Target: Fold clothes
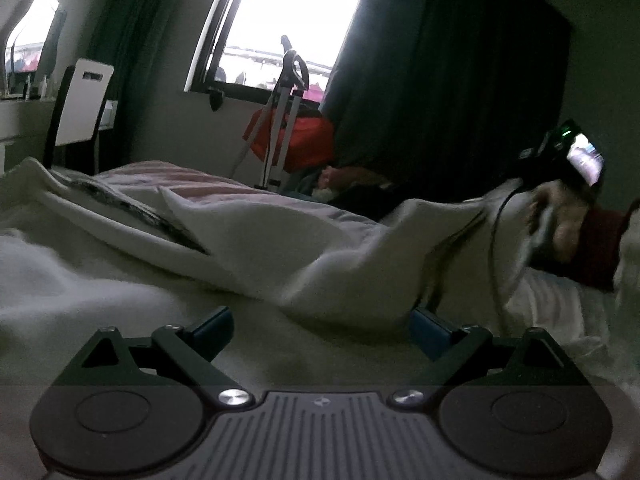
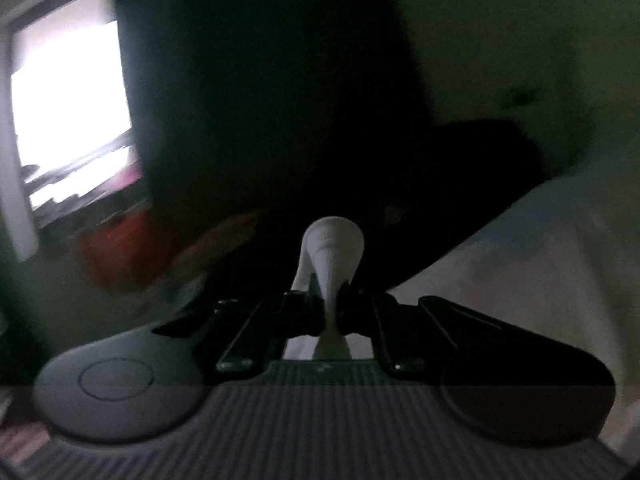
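A white garment (image 1: 248,236) lies spread and rumpled across the bed, with a dark printed patch on its left part. My left gripper (image 1: 322,330) is open and empty, low over the near edge of the cloth, its blue pads wide apart. My right gripper (image 2: 329,304) is shut on a pinched fold of the white garment (image 2: 334,252), which sticks up between the jaws. In the left wrist view the right gripper (image 1: 568,160) and the hand holding it show at the right, lifting the garment's far corner. The right wrist view is blurred.
A pink-and-white bedsheet (image 1: 192,178) covers the bed. Behind it stand a tripod (image 1: 280,120), a red bag (image 1: 296,136), a white chair (image 1: 80,104) and dark curtains (image 1: 440,72) beside a bright window (image 1: 296,16). A dark pillow-like shape (image 2: 420,184) fills the right wrist view.
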The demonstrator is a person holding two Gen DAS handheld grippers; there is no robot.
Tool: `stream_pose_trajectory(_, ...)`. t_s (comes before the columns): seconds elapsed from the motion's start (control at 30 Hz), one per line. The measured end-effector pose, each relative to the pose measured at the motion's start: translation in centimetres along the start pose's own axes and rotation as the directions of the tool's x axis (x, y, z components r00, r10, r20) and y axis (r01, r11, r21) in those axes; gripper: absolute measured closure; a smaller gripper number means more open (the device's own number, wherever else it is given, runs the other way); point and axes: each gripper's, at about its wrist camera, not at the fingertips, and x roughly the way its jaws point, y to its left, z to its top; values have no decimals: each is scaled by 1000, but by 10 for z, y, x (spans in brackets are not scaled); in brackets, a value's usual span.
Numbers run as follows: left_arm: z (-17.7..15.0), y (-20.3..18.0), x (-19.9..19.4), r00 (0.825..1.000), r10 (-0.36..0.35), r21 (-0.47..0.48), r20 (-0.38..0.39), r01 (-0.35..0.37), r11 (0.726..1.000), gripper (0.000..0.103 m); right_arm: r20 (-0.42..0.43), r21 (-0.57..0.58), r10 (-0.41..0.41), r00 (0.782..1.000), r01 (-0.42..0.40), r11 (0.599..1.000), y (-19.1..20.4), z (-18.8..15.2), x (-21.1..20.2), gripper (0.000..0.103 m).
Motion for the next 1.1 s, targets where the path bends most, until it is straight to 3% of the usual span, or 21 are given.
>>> stream_pose_trajectory(0.07,0,-1,-2,1000,-2,8,6,2,1000,7,30,22,-115,993,115,993,-30,16,5,95)
stream_pose_trajectory(0.17,-1,-2,-1,1000,-3,17,4,3,1000,7,-28,-16,-244,969,244,970,-76,12,17,94)
stream_pose_trajectory(0.23,-2,0,1,1000,-3,13,-7,3,1000,7,-147,-20,-268,952,268,963,-105,-8,26,94)
stream_pose_trajectory(0.33,-1,2,1,1000,-3,3,-11,3,1000,7,-308,-42,-300,903,302,952,-132,-38,38,94)
stream_pose_trajectory(0.77,6,-2,-12,1000,11,16,25,-11,1000,7,-174,-24,-216,961,215,976,-191,-52,1,95)
stream_pose_trajectory(0.93,9,-6,-19,999,28,27,22,-28,999,7,-283,-4,-217,934,225,974,-217,-93,6,90)
stream_pose_trajectory(1.0,9,-10,-21,999,37,35,12,-37,999,7,-314,3,-203,927,215,977,-221,-94,3,88)
stream_pose_trajectory(1.1,10,-21,-24,999,36,58,6,-36,998,7,-372,-2,-166,913,178,984,-217,-82,-3,64)
